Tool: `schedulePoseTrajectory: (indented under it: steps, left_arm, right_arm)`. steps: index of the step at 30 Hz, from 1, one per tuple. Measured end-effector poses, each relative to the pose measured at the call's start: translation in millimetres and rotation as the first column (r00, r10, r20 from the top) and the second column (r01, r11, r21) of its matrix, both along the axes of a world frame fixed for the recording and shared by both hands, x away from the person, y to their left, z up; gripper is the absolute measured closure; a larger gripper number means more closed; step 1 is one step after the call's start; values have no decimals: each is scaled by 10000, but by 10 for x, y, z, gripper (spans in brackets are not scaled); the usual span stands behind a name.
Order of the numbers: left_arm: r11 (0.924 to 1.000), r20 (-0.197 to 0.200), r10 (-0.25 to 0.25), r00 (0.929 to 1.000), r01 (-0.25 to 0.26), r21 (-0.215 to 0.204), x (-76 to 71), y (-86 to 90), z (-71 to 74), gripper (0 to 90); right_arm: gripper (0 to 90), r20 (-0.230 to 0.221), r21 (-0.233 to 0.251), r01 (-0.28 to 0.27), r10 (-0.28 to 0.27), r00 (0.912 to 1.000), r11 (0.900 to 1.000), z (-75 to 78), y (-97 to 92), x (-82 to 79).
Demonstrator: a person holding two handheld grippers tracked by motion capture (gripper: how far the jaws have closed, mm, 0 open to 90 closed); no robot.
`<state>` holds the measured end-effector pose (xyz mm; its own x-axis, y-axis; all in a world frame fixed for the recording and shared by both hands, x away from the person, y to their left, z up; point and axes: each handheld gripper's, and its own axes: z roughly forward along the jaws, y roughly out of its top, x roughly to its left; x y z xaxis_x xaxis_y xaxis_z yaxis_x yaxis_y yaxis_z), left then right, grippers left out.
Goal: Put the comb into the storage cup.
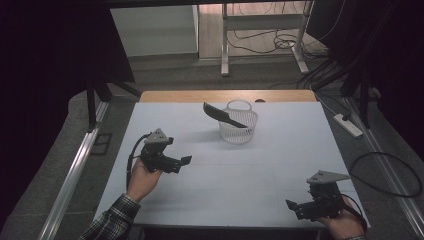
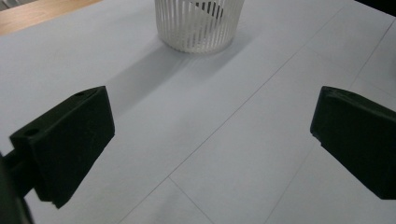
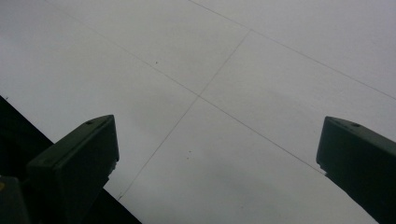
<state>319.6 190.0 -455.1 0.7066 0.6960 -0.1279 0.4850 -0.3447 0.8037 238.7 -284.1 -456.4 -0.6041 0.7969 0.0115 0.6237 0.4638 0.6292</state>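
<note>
White slatted basket (image 1: 238, 126) at 12 o'clock holds a black comb (image 1: 223, 116); left gripper (image 1: 185, 160) and right gripper (image 1: 291, 204) both spread, empty

A white basket (image 1: 238, 127) holding a dark comb (image 1: 222, 115) is being carried by the white-covered table (image 1: 240, 175), toward its far edge.

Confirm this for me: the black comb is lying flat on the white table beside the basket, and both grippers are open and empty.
Not quite. The black comb is not flat on the table; it stands tilted in the white basket, one end jutting over the rim, as the high view shows. The rest holds: the left gripper and right gripper are open and empty.
</note>
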Motion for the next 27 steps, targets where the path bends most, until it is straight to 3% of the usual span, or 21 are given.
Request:
schedulePoseTrajectory:
  steps: [27]
  left_arm:
    - [9991, -155, 413, 9990, -414, -80, -314, 229, -20, 0]
  right_arm:
    - [0, -5, -29, -42, 42, 10000, 10000, 1, 5, -2]
